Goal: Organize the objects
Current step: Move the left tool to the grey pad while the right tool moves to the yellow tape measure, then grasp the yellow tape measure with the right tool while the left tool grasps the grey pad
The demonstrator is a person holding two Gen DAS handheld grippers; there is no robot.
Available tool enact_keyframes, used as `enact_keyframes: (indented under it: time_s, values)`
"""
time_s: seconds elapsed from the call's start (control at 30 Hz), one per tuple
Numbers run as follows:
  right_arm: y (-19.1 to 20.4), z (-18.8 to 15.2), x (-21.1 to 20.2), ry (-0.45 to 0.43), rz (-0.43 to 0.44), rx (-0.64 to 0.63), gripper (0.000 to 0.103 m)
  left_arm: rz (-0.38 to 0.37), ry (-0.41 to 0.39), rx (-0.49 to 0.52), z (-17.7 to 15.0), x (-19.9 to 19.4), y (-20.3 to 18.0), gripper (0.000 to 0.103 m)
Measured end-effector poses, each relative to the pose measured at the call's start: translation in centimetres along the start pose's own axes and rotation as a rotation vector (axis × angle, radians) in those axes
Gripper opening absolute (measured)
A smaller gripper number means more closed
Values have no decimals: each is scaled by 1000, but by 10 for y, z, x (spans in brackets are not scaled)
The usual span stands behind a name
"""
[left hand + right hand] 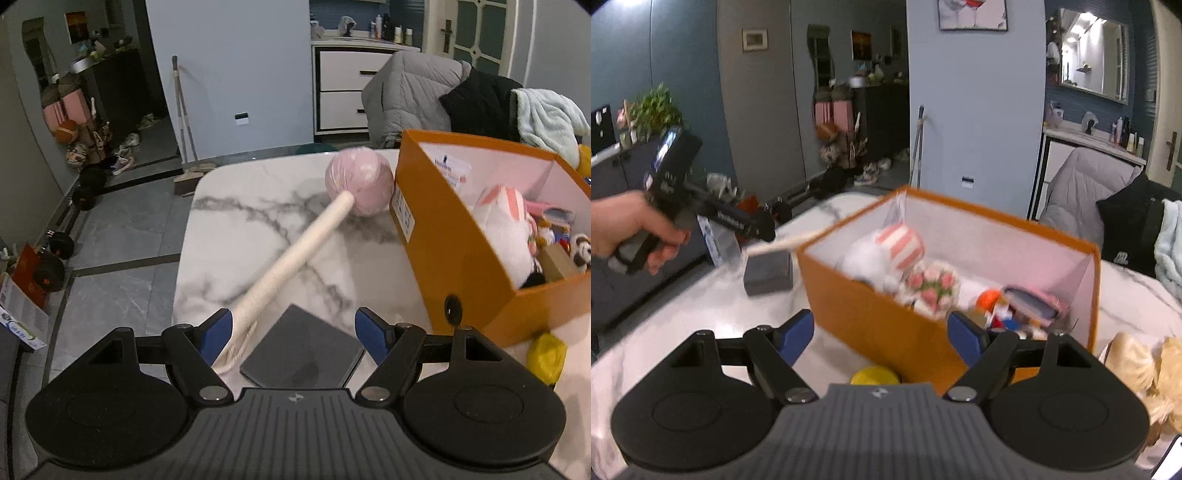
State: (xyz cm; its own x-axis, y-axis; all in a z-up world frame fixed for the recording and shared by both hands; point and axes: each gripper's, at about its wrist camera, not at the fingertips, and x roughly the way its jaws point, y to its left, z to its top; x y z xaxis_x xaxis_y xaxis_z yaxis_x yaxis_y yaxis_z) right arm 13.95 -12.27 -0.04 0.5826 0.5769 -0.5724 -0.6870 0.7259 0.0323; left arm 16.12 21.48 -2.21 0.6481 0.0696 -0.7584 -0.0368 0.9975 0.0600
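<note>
Box: orange cardboard box [458, 254] on white marble table [236, 229], holding plush toys.
Mallet: pink ball-headed stick [295, 251], beside box.
Left gripper [293, 334]: jaws apart, empty, over dark grey block [303, 350].
Right gripper [881, 334]: jaws apart, empty, near yellow round thing [873, 374].

Orange box [454, 236]: open-topped, white inside, upright on the marble desk [258, 221] at right of the left wrist frame. Contents: white plush with pink-striped ears [886, 251], small rose bouquet [932, 286], panda figure [581, 253], other small items too blurred to name.

Pink ball-headed stick [332, 214]: cream handle, lying diagonally from frame centre-bottom up to the head, which sits just beside the box's left wall.

Dark grey square block [301, 349]: flat on desk, lower centre.

Yellow round object [546, 356]: on desk at the box's near corner, lower right.
</note>
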Motion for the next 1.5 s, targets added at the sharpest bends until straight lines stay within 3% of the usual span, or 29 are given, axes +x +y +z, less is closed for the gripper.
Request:
enact_keyframes:
  time_s: [0.17, 0.27, 0.53, 1.5]
  values:
    - [3, -16, 19, 84, -9, 23, 80, -65, 17, 35, -11, 4, -1, 86]
    - [6, -26, 30, 121, -14, 23, 81, -72, 24, 86, -17, 8, -6, 86]
    - [21, -40, 68, 209, -80, -16, 80, -94, 55, 96, -27, 17, 0, 86]
    - [25, -45, 107, 291, -141, 49, 80, -72, 36, 195, -25, 39, -16, 90]
